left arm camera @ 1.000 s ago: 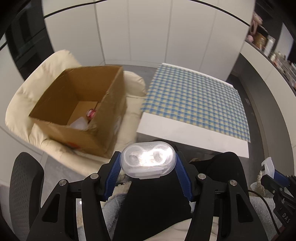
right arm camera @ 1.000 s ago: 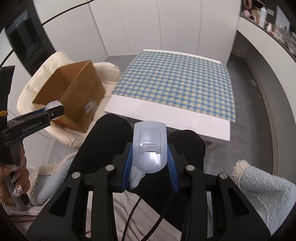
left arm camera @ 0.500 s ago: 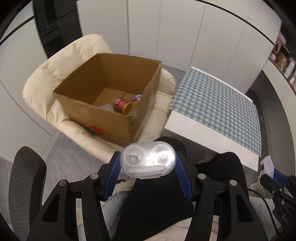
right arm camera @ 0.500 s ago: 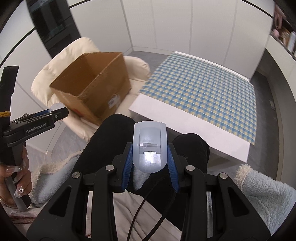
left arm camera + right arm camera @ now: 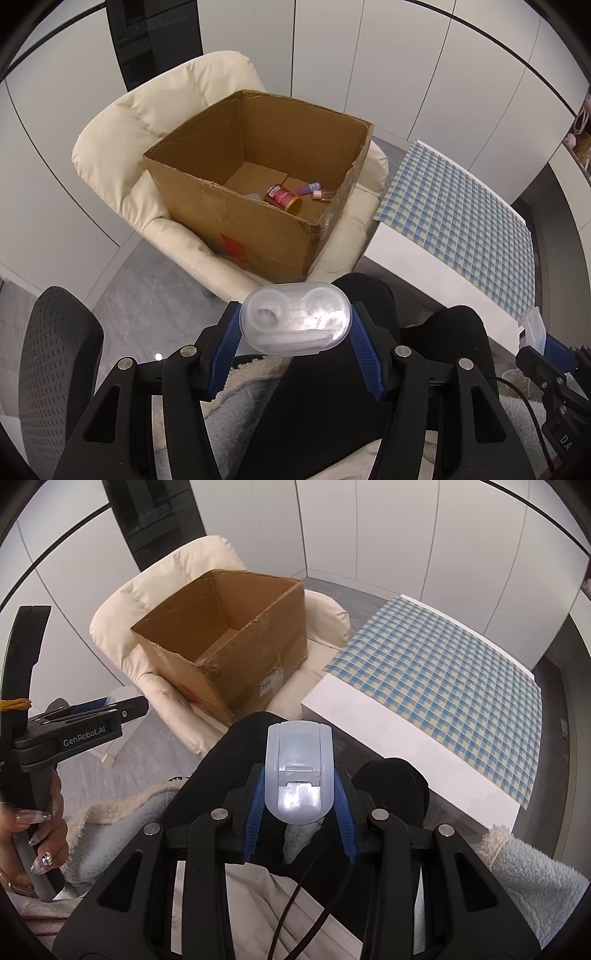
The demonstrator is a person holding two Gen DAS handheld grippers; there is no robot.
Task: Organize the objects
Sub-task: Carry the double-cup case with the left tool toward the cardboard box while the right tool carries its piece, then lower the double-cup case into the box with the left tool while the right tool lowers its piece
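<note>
Cardboard box (image 5: pixel 258 206) on the cream armchair (image 5: pixel 155 122) already has a red can (image 5: pixel 282 196) and some little bottles (image 5: pixel 314 191) inside, while left claw (image 5: pixel 294 341) clamps a clear case (image 5: pixel 294 318) and right claw (image 5: pixel 298 797) a pale-blue case (image 5: pixel 298 771), both not dropped in yet.

The left claw (image 5: pixel 294 349) is built of matte black plastic arms with ridged blue pads (image 5: pixel 222 352) and round silver screws (image 5: pixel 125 363). The right claw (image 5: pixel 298 805) is made the same way, with 4 silver screws visible and a thin black cable (image 5: pixel 295 897) trailing beneath it. White lettering "GenRobot.AI" is printed on the side of the left claw's black body. Black trousers (image 5: pixel 236 760) and a fluffy pale blue garment with cream trim (image 5: pixel 532 871) are worn. Long decorated nails (image 5: pixel 42 860) with gems are seen on the left hand (image 5: pixel 33 834).
</note>
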